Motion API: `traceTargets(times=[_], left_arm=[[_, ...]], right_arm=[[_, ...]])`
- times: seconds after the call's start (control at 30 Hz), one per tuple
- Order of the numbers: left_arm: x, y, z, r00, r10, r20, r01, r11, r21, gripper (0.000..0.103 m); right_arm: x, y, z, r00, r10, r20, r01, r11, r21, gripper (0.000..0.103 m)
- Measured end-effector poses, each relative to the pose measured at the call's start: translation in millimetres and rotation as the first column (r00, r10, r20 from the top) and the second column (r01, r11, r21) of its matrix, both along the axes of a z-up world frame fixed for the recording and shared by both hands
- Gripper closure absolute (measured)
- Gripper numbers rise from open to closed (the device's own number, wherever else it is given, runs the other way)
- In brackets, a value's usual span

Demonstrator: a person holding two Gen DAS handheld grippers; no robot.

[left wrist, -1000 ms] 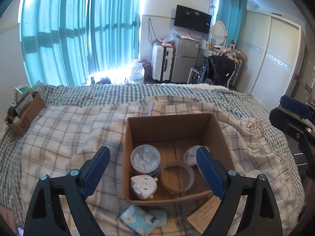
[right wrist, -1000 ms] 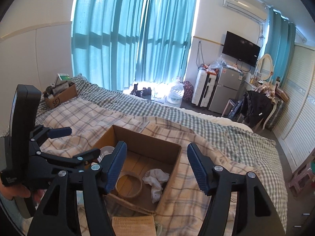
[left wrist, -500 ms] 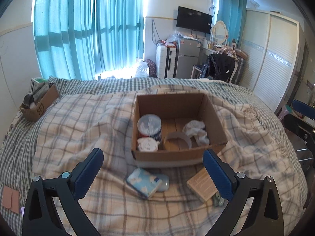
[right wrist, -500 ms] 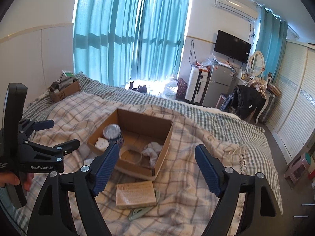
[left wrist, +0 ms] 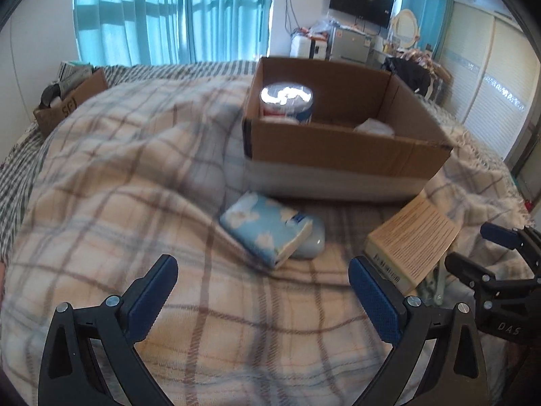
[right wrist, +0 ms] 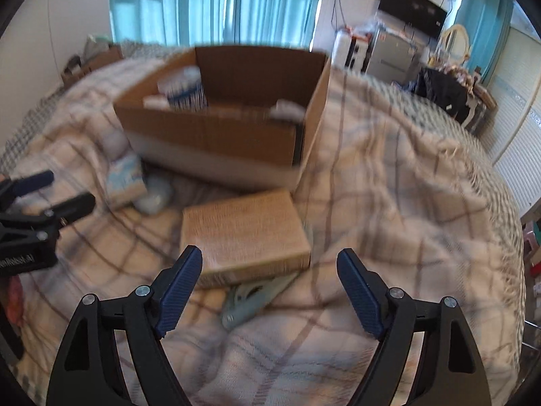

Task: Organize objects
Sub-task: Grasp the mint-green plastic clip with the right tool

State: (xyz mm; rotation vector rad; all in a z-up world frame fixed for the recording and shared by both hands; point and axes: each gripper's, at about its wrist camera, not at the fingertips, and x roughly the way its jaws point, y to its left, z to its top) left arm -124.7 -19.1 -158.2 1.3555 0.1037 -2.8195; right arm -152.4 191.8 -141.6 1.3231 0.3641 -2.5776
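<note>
Open blanket (left wrist: 142,182) stretch lies between left tool (left wrist: 262,291) and tissue pack (left wrist: 265,225); no obstacle there. Pack leans on pale oval case (left wrist: 312,242), both just before cardboard box (left wrist: 338,155) wall. Right tool (right wrist: 268,287), jaws wide, faces tan flat box (right wrist: 243,231); pale green clip (right wrist: 252,299) pokes out beneath. Blanket right of tan box bare.
</note>
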Motion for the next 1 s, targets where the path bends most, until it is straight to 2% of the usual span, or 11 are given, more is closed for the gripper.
traceTargets(times=[0.2,0.33,0.53,0.57,0.63,0.73,0.8,0.83,0.87,0.9,1.0], left_arm=[[4.2,2.6,-7.8,1.0,-0.02,0.016,0.02,1.0,0.002,0.0],[4.8,0.2,-11.1,1.0,-0.013,0.023,0.013,1.0,0.023,0.0],[5.2,0.4,-11.8,1.0,-0.02,0.025,0.019,0.999,0.041,0.0],[5.0,0.7,-11.7,0.999,-0.021,0.024,0.02,0.999,0.043,0.0],[5.8,0.3,-11.5,1.0,-0.02,0.025,0.018,0.999,0.042,0.0],[8.0,0.9,-11.4,1.0,-0.017,0.027,0.016,0.999,0.038,0.0],[8.5,3.2,-11.3,0.999,-0.019,0.027,0.018,1.0,0.026,0.0],[8.1,4.6,-11.4,0.999,-0.02,0.029,0.019,1.0,0.016,0.0],[8.1,5.9,-11.4,0.999,-0.022,0.03,0.021,1.0,0.01,0.0],[8.4,7.8,-11.1,0.999,-0.025,0.031,0.025,1.0,0.004,0.0],[8.4,14.4,-10.5,0.999,-0.035,0.037,0.035,0.999,-0.01,0.0]], right_arm=[[-2.4,-7.4,-34.7,0.994,-0.005,0.105,-0.004,0.996,0.086,0.021],[-14.9,-16.4,-56.6,0.986,-0.01,0.169,-0.011,0.992,0.123,0.031],[-34.1,-18.4,-70.4,0.979,-0.05,0.198,0.021,0.99,0.142,0.039],[-32.8,-18.0,-69.7,0.98,-0.05,0.194,0.022,0.989,0.145,0.041],[-26.6,-16.7,-63.4,0.984,-0.048,0.171,0.022,0.988,0.15,0.063],[-13.8,-10.5,-45.7,0.991,-0.044,0.129,0.028,0.992,0.123,0.078],[-6.3,-5.4,-31.0,0.994,-0.036,0.105,0.027,0.996,0.081,0.08],[-3.3,-3.4,-24.3,0.995,-0.035,0.091,0.029,0.997,0.068,0.088],[0.0,-1.6,-15.7,0.997,-0.044,0.063,0.039,0.996,0.076,0.09],[3.9,0.9,-6.9,0.998,-0.043,0.036,0.04,0.996,0.083,0.091],[10.8,12.3,9.3,0.999,-0.04,0.015,0.04,0.999,0.02,0.091]])
